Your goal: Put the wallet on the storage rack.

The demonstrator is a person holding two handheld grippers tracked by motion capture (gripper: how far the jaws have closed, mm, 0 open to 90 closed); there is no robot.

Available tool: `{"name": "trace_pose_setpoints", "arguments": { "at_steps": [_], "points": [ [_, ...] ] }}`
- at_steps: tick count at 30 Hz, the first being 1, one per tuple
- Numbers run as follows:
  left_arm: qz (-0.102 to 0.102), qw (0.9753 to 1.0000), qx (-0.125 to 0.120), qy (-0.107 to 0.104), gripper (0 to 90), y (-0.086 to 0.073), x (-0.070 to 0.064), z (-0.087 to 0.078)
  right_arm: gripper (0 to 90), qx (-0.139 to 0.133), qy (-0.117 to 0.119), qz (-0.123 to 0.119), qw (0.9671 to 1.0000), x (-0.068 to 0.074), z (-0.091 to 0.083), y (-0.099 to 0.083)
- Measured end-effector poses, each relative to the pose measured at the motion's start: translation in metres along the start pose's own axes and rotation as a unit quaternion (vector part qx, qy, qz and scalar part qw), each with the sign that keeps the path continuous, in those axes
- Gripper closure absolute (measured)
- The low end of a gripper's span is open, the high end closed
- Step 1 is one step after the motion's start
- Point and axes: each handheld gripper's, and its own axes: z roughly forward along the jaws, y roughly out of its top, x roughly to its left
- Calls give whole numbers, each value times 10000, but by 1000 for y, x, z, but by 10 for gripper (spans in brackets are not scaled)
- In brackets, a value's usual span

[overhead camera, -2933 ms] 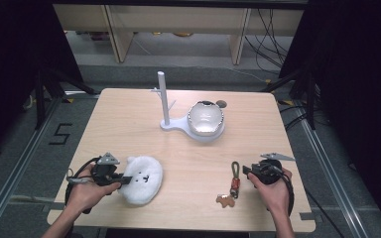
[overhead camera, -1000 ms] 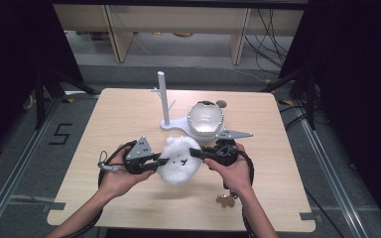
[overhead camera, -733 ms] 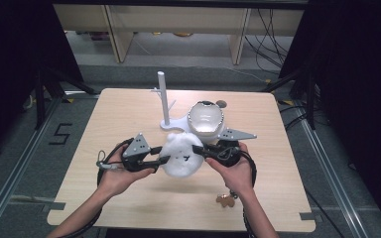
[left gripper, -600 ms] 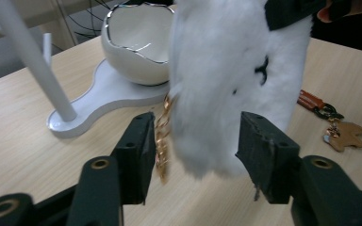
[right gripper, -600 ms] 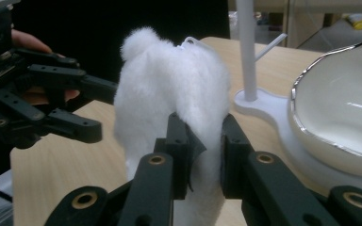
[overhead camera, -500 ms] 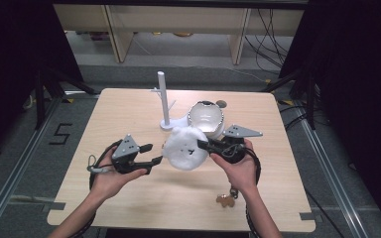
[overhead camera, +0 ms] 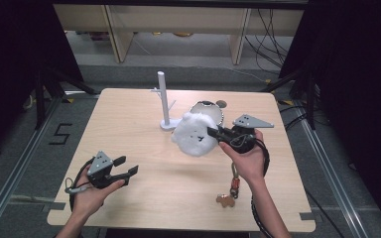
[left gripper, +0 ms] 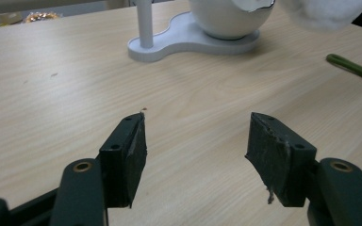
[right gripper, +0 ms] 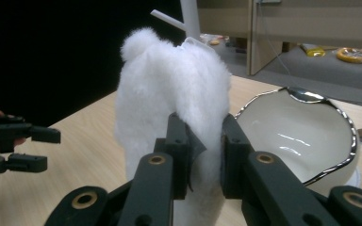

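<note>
White fluff is pinched between the jaws of our right gripper, lifted just in front of the bowl on its stand. Our left gripper is well apart from the bowl, jaws wide and empty.

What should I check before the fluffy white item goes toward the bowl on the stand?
1. Right gripper grip on the fluffy white item: ok, jaws pinch a fold of it.
2. Item off the table: ok, it hangs from the gripper.
3. Bowl empty: ok, its white inside is bare.
4. Left gripper out of the way: ok, open, near the table's front left.
5. Stand post clear of the path: cannot tell, it rises just beside the item.
6. Keychain apart: ok, lying near the front edge.
</note>
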Motion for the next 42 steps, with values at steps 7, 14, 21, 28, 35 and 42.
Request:
{"name": "trace_pose_setpoints", "arguments": {
  "at_steps": [7, 14, 21, 28, 35, 42],
  "points": [
    [52, 9995, -109, 275, 368, -17, 3, 4, 785, -40, -152, -19, 9999, -9, -2, 8],
    [18, 9993, -211, 312, 359, -20, 5, 4, 785, -59, -300, 36, 9995, -19, -5, 19],
    [-1, 9993, -172, 345, 359, -23, 6, 3, 785, -42, -450, 186, 9988, -31, -5, 28],
    [-14, 9994, -159, 321, 359, -24, 6, 3, 784, -13, -578, -11, 9983, -46, -2, 32],
    [-2, 9993, -124, 352, 359, -24, 6, 2, 783, 88, -710, 53, 9974, -53, 2, 39],
    [3, 9993, -118, 342, 359, -25, 5, 3, 782, 240, -910, -90, 9955, -61, 13, 46]
  ]
}}
